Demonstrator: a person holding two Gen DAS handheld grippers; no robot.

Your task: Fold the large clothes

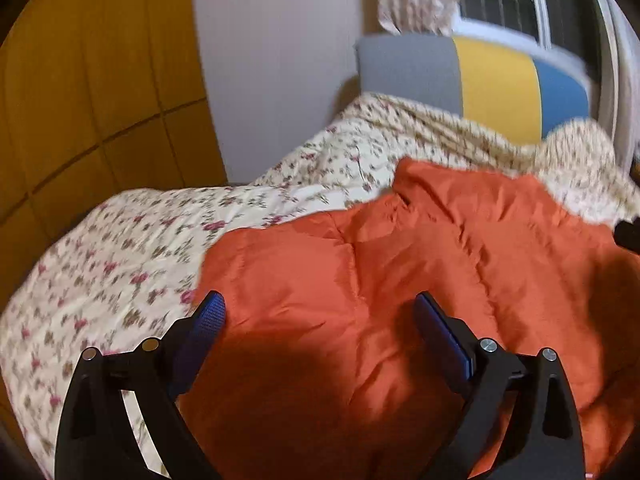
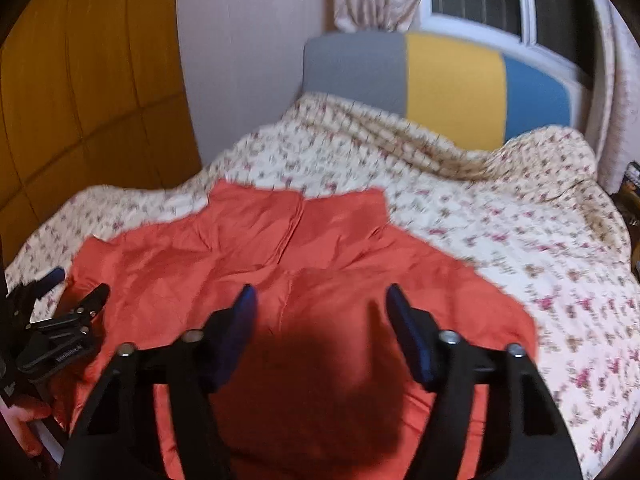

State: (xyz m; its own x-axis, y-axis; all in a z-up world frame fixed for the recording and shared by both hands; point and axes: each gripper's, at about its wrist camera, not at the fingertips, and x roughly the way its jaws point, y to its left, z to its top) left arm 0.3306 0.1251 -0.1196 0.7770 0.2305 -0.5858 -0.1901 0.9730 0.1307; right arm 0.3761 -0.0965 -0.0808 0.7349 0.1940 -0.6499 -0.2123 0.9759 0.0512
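garment: orange padded jacket (image 2: 256,248) lies spread on the floral bedspread (image 2: 520,240), collar end toward the three-colour headboard (image 2: 440,76), hem end toward both cameras; it looks only partly folded, if at all, though that is a judgement
long axis: runs collar to hem, away from the grippers toward the headboard; a centre seam shows along it in the right wrist view
key relation: jacket sits directly below and ahead of both grippers; its left edge lies next to the left gripper, its right edge and sleeve area fall under and to the right of the right gripper
left gripper (image 1: 320,312): jaws spread wide, nothing between the blue pads (image 1: 208,320); left pad sits over the jacket's left border where orange meets bedspread, right pad over the jacket body; whether the tips touch the cloth cannot be told
right gripper (image 2: 318,300): jaws apart, about half-way, no cloth between them; it hangs above the mid-body of the jacket, casting a dark shadow on the cloth, so it reads as clear of the surface
nearer hand: left one for the left edge, seen low at the left margin of the right wrist view (image 2: 60,300); right one for the right flap
pose: both point forward and tilted down at the bed, side by side
next move, judged: each gripper must drop to its own edge and close before a lengthwise fold
risk: slippery fill may slide from the pads
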